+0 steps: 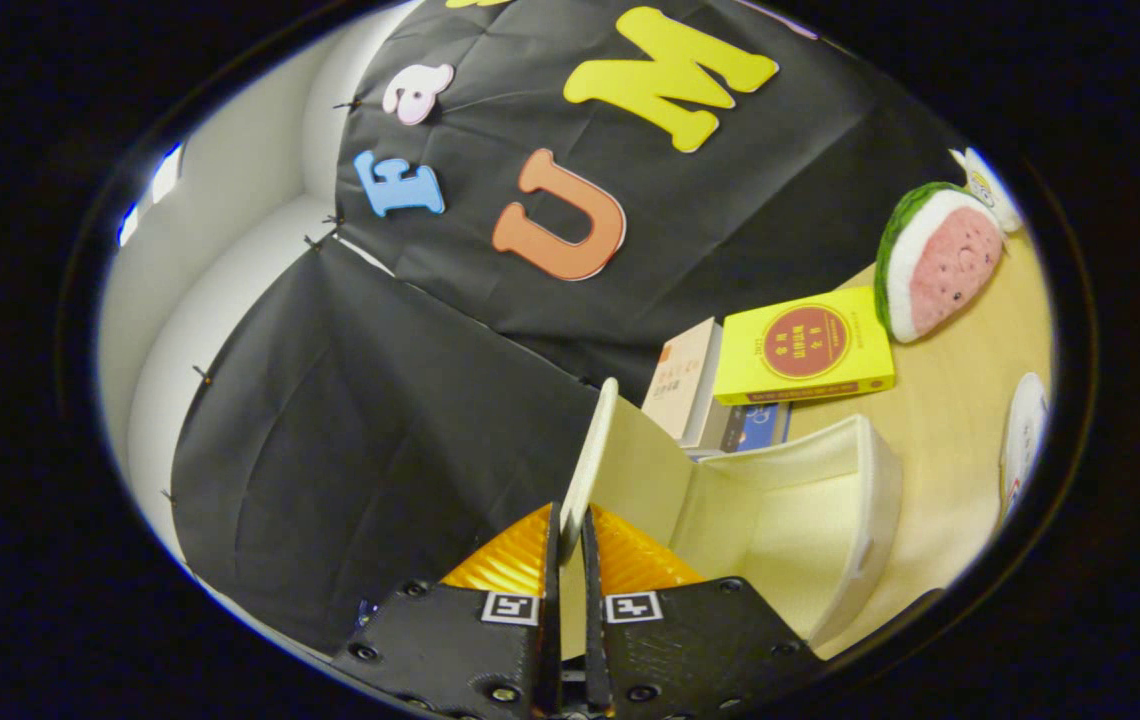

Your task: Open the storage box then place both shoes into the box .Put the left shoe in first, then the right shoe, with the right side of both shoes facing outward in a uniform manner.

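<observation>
Gripper view, hand-held gripper (570,530) clamping box lid (585,465)

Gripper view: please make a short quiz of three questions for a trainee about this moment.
1. True or false: the gripper is shut on the lid of the box.
2. Which thing lies on top of the books beyond the box? A) yellow book B) plate C) shoe
3. Fill in: the plush toy on the table looks like a slice of ____.

Key
1. True: both fingers press on the lid's edge, and the lid stands raised, with the box open.
2. A: the yellow book.
3. Watermelon.
</observation>
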